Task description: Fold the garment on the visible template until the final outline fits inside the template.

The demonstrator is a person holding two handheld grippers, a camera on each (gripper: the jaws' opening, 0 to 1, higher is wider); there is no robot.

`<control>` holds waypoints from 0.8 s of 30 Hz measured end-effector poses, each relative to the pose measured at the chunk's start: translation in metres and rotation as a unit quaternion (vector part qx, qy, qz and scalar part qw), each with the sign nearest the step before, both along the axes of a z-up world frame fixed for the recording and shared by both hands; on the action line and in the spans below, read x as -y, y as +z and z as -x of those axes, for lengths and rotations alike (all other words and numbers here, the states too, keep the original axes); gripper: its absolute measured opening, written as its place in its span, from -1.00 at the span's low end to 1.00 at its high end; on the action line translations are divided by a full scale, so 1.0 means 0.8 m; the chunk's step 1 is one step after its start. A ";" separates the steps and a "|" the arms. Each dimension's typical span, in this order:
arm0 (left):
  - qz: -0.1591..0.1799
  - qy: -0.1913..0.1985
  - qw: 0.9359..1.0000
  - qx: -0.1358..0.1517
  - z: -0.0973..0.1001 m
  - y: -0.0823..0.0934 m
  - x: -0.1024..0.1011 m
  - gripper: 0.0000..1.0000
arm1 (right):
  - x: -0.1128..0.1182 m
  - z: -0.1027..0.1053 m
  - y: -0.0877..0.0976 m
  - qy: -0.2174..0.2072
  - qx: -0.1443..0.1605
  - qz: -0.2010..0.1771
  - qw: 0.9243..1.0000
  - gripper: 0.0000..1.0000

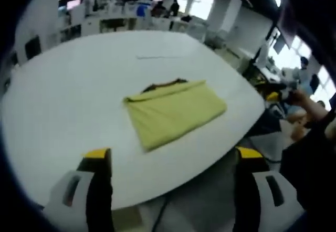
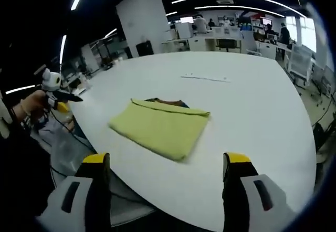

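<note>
— Where are they in the fold, would you say?

— Late, by my reading. The yellow garment [image 1: 174,111] lies in a compact rectangle on the white table [image 1: 68,95], well out from the near edge, with a dark strip [image 1: 167,83] showing along its far side. I can't tell whether that strip is the template or part of the cloth, so I can't say the outline fits.

— And the left gripper?

— The left gripper [image 1: 173,161] hangs back over the near table edge, its yellow-tipped jaws spread wide with nothing between them. It stands well apart from the garment.

— The right one?

— Same posture. The right gripper [image 2: 167,164] sits near the table's edge, jaws parted and empty, pointing at the garment [image 2: 160,127] from the other side. In its view the other gripper [image 2: 52,87] shows at far left, held in the person's hand [image 2: 31,105] off the table.

— So what next?

— I'd judge a check against the template. If an edge overhangs, one gripper must come in low, pinch that edge and tuck it inward without dragging the whole stack. There's also a thin pale line [image 2: 205,77] on the table beyond it; too faint to identify.
</note>
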State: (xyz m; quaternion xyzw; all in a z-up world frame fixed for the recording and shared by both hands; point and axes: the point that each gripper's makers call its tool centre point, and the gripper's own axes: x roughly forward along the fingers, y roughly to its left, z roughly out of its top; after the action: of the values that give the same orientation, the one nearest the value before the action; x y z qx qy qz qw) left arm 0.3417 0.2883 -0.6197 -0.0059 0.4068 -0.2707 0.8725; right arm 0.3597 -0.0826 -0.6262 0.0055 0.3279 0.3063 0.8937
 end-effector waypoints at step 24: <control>0.010 -0.004 1.000 -0.012 -0.015 -0.020 0.008 0.98 | -0.008 -0.021 -0.015 0.008 -0.006 0.002 1.000 0.71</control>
State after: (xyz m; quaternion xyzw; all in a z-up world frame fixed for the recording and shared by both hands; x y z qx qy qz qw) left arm 0.3535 0.2815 -0.6358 -0.0165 0.4144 -0.2784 0.8663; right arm 0.3762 -0.0759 -0.6384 0.0033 0.3337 0.3127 0.8893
